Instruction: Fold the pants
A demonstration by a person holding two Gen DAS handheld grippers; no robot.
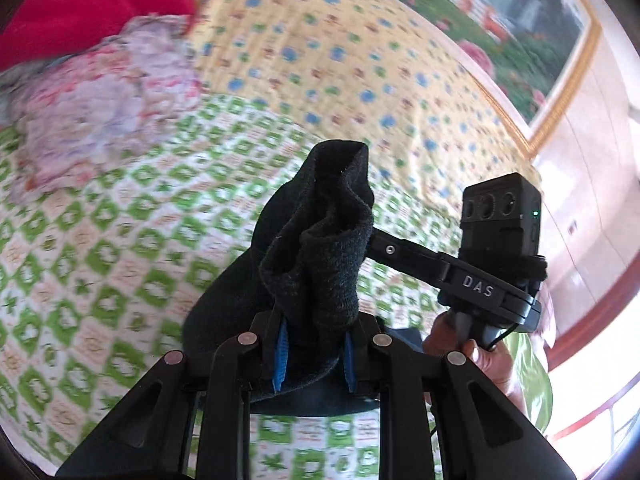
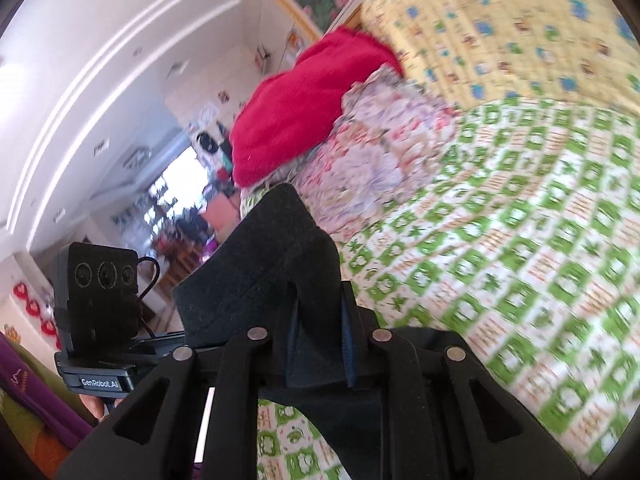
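Note:
The black pants (image 1: 320, 248) are lifted above the bed. My left gripper (image 1: 316, 350) is shut on a bunched edge of them, the cloth sticking up between its blue pads. My right gripper (image 2: 320, 354) is shut on another edge of the same black pants (image 2: 264, 276), which rise in a stiff fold in front of it. In the left wrist view the right gripper's body (image 1: 496, 256) is close on the right, held by a hand. In the right wrist view the left gripper's body (image 2: 96, 304) is close on the left. The rest of the pants hangs below, mostly hidden.
A green-and-white patterned bedspread (image 1: 120, 280) lies below. A yellow flowered quilt (image 1: 320, 40) is behind it. A pink floral bundle (image 1: 100, 112) and a red cloth (image 1: 88, 4) lie at the back left. A framed picture (image 1: 520, 20) hangs on the wall.

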